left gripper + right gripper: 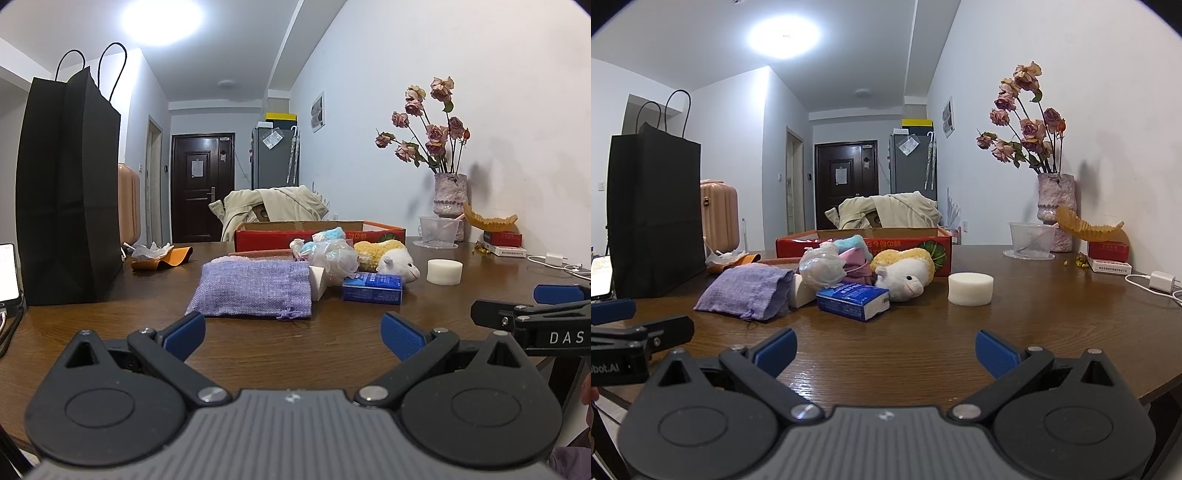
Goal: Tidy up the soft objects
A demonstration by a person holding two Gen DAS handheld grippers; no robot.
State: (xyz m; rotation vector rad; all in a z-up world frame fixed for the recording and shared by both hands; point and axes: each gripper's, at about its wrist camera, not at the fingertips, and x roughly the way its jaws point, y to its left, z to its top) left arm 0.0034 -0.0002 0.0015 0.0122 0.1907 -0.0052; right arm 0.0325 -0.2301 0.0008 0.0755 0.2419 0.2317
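- "DAS" in white capitals on the black body of the right gripper [546, 317], at the right edge of the left wrist view.
- "obot.AI" in white letters, cut off at the frame edge, on the black body of the left gripper [628, 332], at the left edge of the right wrist view.
- Yellow characters printed along the side of the red cardboard box [864, 245], seen upside down; not legible.
- White print on the blue and white tissue packet [853, 299]; too small to read.
- Small print on the flat white box [1110, 266] under the red box [1108, 250]; unreadable.
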